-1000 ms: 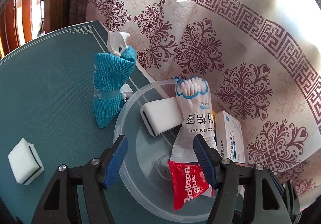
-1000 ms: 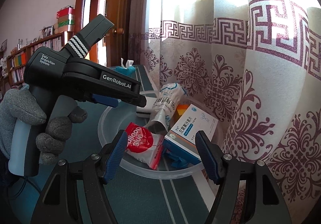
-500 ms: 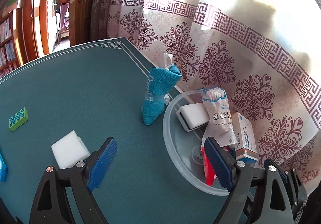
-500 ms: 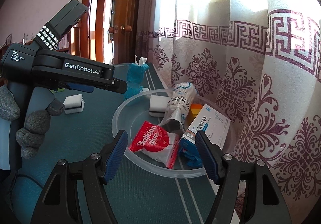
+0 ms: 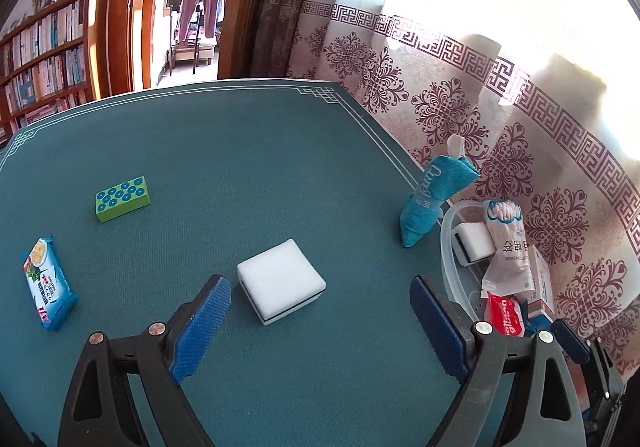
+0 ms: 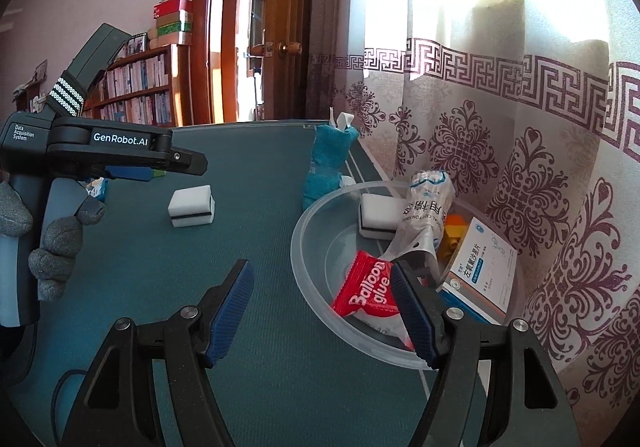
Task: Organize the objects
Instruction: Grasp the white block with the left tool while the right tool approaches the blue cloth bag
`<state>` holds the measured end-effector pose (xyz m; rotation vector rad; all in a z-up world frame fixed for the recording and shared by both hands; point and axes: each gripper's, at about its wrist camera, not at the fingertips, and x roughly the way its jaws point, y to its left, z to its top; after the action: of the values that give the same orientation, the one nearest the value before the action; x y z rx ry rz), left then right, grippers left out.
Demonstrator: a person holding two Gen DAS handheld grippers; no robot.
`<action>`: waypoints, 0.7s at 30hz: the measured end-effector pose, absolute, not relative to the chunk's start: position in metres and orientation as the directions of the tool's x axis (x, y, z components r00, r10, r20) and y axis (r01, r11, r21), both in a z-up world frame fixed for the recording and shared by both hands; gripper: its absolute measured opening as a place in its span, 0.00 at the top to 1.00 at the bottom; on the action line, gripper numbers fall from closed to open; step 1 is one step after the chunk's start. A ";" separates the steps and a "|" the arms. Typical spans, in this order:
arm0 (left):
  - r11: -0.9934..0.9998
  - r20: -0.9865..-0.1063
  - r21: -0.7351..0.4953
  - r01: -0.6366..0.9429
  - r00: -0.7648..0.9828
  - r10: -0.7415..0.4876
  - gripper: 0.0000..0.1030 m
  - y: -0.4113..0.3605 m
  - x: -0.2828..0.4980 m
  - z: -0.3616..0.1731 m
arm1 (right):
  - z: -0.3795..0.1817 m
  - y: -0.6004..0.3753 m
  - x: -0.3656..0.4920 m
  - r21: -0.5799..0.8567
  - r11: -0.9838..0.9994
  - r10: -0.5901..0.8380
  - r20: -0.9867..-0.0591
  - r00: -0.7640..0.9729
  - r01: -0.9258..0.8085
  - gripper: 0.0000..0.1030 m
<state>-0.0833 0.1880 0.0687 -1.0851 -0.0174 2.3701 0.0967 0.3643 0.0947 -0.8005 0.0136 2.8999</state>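
The teal table carries a clear plastic bowl at its curtain-side edge, holding a sponge, a cotton swab bag, a white box and a red glue packet. The left gripper, jaws just widened and empty, hovers over a white sponge mid-table. The right gripper hangs open and empty at the bowl's rim. A blue pouch stands just beside the bowl; a green block and a snack packet lie towards the opposite edge.
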 end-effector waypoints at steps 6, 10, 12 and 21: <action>-0.882 -0.723 -0.216 -0.419 -0.538 0.433 0.09 0.178 -0.095 0.054 | 0.109 0.370 0.077 0.019 -0.993 0.093 -0.513 -0.853 -0.119 0.30; -0.891 -0.738 -0.193 -0.410 -0.538 0.408 0.09 0.183 -0.104 0.044 | 0.112 0.374 0.061 0.057 -0.992 0.065 -0.528 -0.847 -0.112 0.30; -0.893 -0.745 -0.175 -0.415 -0.537 0.395 0.09 0.188 -0.109 0.039 | 0.112 0.377 0.052 0.087 -0.990 0.046 -0.548 -0.835 -0.111 0.30; -0.892 -0.772 -0.155 -0.425 -0.511 0.377 0.17 0.202 -0.120 0.023 | 0.116 0.397 0.024 0.157 -0.979 0.016 -0.585 -0.811 -0.133 0.30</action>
<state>-0.1203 0.2021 0.0231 -1.2023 0.0750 2.3889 0.0238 0.3971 0.1160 -0.9356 0.2938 2.9019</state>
